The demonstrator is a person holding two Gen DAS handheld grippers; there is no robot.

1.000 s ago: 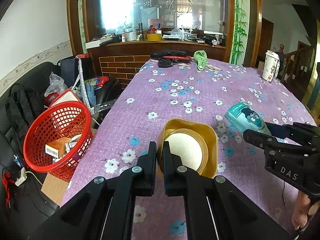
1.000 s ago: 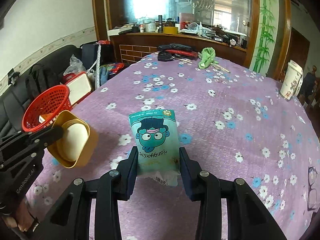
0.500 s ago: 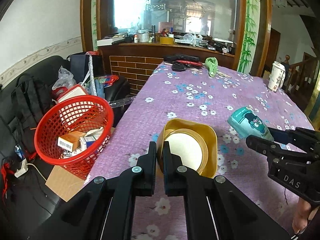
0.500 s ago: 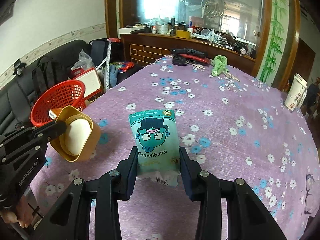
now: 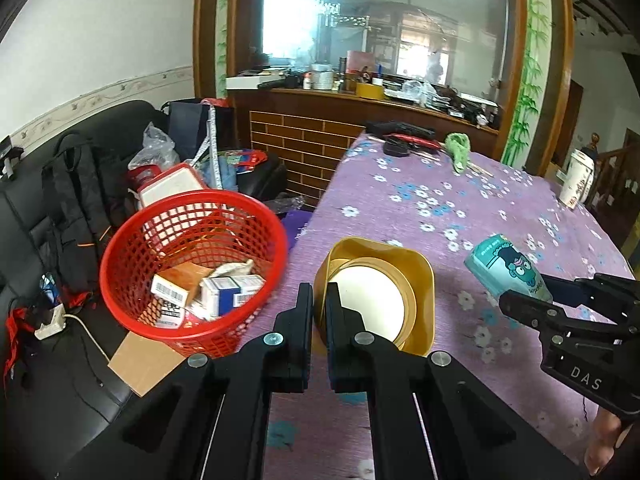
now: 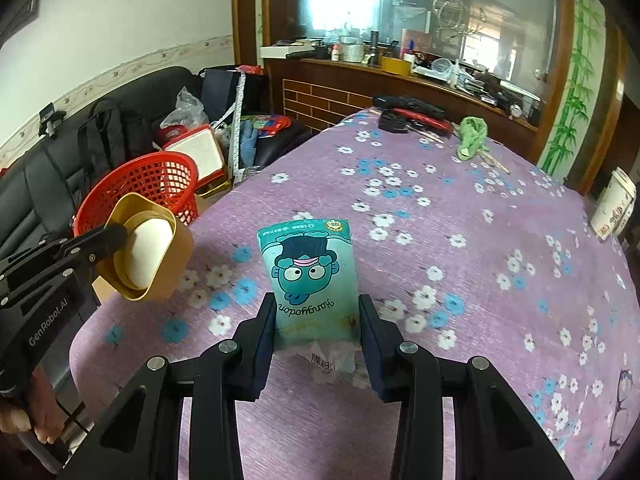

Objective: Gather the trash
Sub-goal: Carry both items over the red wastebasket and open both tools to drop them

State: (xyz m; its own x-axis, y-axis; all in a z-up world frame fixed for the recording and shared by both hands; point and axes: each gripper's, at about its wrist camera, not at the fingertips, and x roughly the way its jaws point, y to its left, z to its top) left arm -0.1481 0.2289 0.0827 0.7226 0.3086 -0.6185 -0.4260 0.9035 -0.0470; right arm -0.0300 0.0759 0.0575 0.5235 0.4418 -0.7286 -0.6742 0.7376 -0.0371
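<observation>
Two tools are in view: the left tool (image 5: pixel 319 308) and the right tool (image 6: pixel 317 332). One gold square container (image 5: pixel 376 292) with one white round lid inside it. One teal snack pouch (image 6: pixel 310 280) printed with a cartoon face. One red mesh basket (image 5: pixel 192 268) off the table's left edge, with at least three small boxes (image 5: pixel 200 292) in it; the exact number cannot be told. One table (image 6: pixel 460 248) under a purple flowered cloth. One white paper cup (image 6: pixel 614 208) at its right edge, one green cloth (image 6: pixel 472 138) near its far edge
</observation>
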